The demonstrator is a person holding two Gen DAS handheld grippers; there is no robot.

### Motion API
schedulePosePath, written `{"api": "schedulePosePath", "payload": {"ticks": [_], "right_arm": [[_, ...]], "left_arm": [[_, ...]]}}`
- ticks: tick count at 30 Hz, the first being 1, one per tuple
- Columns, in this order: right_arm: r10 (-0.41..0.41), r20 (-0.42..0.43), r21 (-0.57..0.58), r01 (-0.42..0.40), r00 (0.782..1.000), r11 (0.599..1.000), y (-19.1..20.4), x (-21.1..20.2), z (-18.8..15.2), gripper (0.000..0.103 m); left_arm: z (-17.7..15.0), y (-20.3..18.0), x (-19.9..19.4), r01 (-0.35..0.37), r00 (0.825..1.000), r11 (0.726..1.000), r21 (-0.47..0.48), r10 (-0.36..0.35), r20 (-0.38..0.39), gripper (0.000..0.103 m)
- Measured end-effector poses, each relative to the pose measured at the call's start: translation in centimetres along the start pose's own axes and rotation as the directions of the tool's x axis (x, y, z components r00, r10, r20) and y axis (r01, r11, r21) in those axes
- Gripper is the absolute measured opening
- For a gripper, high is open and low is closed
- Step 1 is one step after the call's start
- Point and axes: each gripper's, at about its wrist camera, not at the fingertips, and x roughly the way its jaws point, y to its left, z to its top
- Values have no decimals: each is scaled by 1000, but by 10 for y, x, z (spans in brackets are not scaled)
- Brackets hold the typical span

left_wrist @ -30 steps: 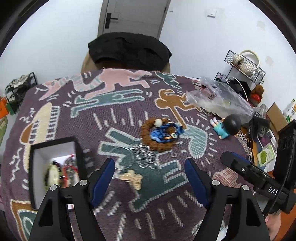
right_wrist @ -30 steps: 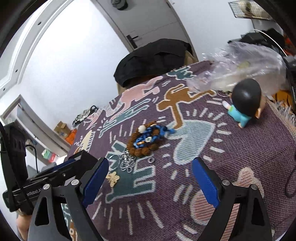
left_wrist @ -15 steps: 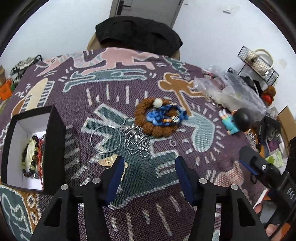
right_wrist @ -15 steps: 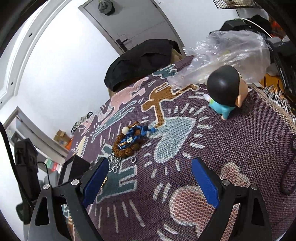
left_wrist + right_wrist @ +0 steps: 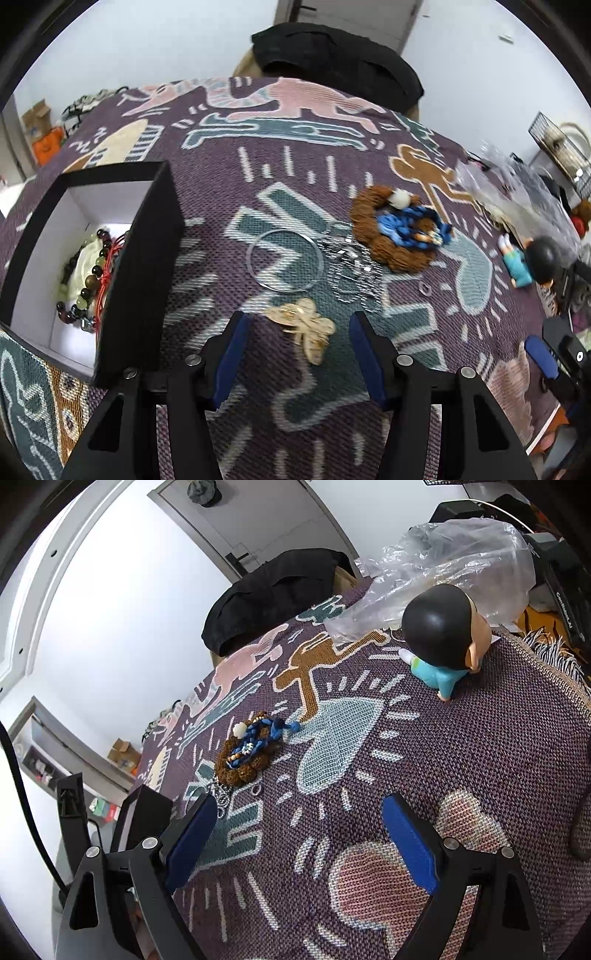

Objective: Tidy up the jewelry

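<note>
1. Though nothing is gripped yet, the left tongs stand apart just above the patterned cloth on the bench, their blue pads flanking the gold butterfly brooch, which lies between the tips and slightly toward the far side.
2. The brooch looks thin, stiff and light, probably metal or resin, so it should lift easily but may skate on the weave or slip from smooth pads. Judged from its outline, the safest hold is across the narrow waist where the wings meet, not on a wing edge.
3. Its long axis runs from about 10 o'clock to 4 o'clock in the left wrist view, the broader wing toward 10 and the lower lobe toward 4; it lies flat.
4. At 12 o'clock from the brooch rests a thin silver bangle, rigid and round. Just to its 3 o'clock side a silver chain is heaped, limp and likely to trail or snag.
5. Farther toward 1 o'clock sits a brown bead bracelet with a blue braided cord lying in its ring, soft and bulky.
6. The black box stands at 9 o'clock, already holding beaded bracelets on its white floor.
7. The right tongs hang apart over bare cloth, holding nothing, well away from the brooch.
</note>
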Motion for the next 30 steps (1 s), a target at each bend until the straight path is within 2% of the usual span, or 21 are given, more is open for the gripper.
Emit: {"api": "schedulePosePath", "payload": {"ticks": [7, 15, 18, 20, 24, 27, 30], "right_arm": [[2, -17, 7, -2, 1000, 1000, 0, 6, -3, 91], [2, -27, -4, -2, 1000, 1000, 4, 10, -5, 91], [1, -28, -3, -1, 1000, 1000, 3, 12, -5, 91], [0, -29, 0, 0, 1000, 1000, 2, 12, -5, 91], [-1, -33, 3, 1, 999, 1000, 1, 14, -6, 91], [-2, -37, -5, 2, 999, 1000, 4, 17, -6, 91], [-1, -41, -23, 0, 999, 1000, 9, 20, -4, 91]], "left_arm": [[4, 1, 3, 23, 1000, 999, 47, -22, -2, 64], [0, -20, 11, -89, 996, 982, 166, 87, 18, 64], [-3, -25, 13, -103, 995, 974, 201, 99, 31, 64], [-3, -26, 13, -103, 995, 971, 218, 97, 36, 62], [-4, -32, 11, -81, 997, 962, 262, 75, 34, 43], [-3, -32, 11, -71, 997, 962, 263, 67, 23, 43], [-1, -28, 6, -33, 999, 967, 251, 31, 15, 42]]}}
